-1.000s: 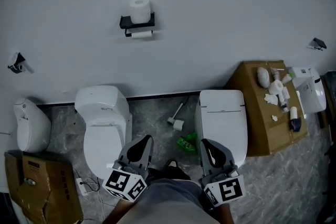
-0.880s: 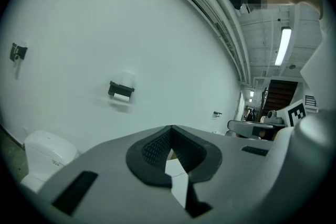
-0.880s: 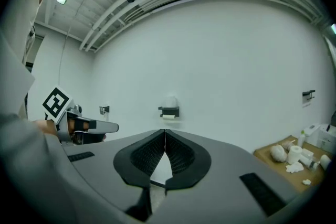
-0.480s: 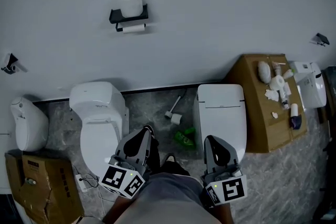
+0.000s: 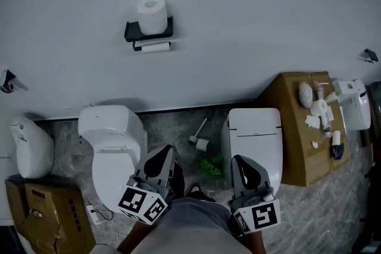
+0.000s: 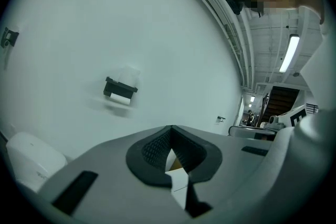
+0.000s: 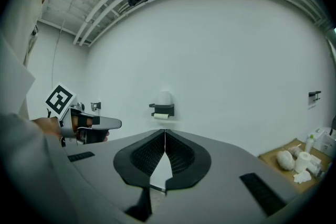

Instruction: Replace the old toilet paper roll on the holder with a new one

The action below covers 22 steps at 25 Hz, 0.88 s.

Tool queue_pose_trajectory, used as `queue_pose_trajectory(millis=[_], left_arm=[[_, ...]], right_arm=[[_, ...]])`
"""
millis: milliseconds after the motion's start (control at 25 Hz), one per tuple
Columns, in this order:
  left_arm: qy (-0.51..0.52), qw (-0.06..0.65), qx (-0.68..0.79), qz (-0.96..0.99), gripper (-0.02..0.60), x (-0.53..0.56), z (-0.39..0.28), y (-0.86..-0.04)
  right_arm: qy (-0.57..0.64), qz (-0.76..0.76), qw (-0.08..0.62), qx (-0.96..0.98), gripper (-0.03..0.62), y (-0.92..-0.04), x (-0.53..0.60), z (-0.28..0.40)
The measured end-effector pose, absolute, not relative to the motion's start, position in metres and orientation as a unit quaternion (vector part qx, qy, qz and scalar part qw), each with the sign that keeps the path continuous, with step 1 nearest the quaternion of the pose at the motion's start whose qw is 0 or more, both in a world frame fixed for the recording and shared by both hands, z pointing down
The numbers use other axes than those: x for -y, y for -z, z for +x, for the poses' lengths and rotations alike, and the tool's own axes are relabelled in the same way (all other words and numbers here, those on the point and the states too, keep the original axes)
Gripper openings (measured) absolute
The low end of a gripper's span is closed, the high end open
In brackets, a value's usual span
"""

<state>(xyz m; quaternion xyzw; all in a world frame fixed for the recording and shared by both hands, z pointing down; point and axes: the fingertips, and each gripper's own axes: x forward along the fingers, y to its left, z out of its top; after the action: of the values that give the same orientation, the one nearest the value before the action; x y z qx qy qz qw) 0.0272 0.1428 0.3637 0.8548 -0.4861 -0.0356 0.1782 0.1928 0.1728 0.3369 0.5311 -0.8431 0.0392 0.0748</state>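
A black wall holder (image 5: 149,33) carries a full white roll (image 5: 152,13) on its top shelf and a thin, nearly used-up roll (image 5: 156,47) on the bar below. The holder also shows in the left gripper view (image 6: 121,91) and the right gripper view (image 7: 161,109), far ahead of both grippers. My left gripper (image 5: 168,151) and right gripper (image 5: 238,162) are held low near the person's body, well short of the wall. Both are shut with nothing between the jaws. The left gripper (image 7: 86,126) shows at the left of the right gripper view.
Two white toilets (image 5: 113,140) (image 5: 255,140) stand against the wall, with a brush and small roll (image 5: 199,140) and a green item (image 5: 211,165) on the floor between them. A cardboard stand (image 5: 297,134) with bottles is at right, a box (image 5: 47,211) at left.
The person has stepped toward the wall: the holder and its rolls look larger now. Both grippers came forward with the body and stayed shut.
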Motion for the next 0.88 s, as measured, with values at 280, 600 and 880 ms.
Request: queue_pose_trajectory(millis=[280,600,880], left_arm=[[0.012,0.150,0.470,0.870,0.005,-0.075,0.006,-0.357],[-0.005,0.074,0.480,0.874,0.005,-0.007,-0.041,-0.340],[0.012,0.065,0.466,0.882,0.005,0.037,-0.070,-0.334]], right_arm=[[-0.046,0.505,0.106,0.856,0.017,-0.345,-0.107,0.147],[-0.041,0.492,0.141,0.858,0.017,-0.346,-0.042,0.091],[-0.015,0.501,0.137,0.854,0.017,-0.332,-0.001,0.056]])
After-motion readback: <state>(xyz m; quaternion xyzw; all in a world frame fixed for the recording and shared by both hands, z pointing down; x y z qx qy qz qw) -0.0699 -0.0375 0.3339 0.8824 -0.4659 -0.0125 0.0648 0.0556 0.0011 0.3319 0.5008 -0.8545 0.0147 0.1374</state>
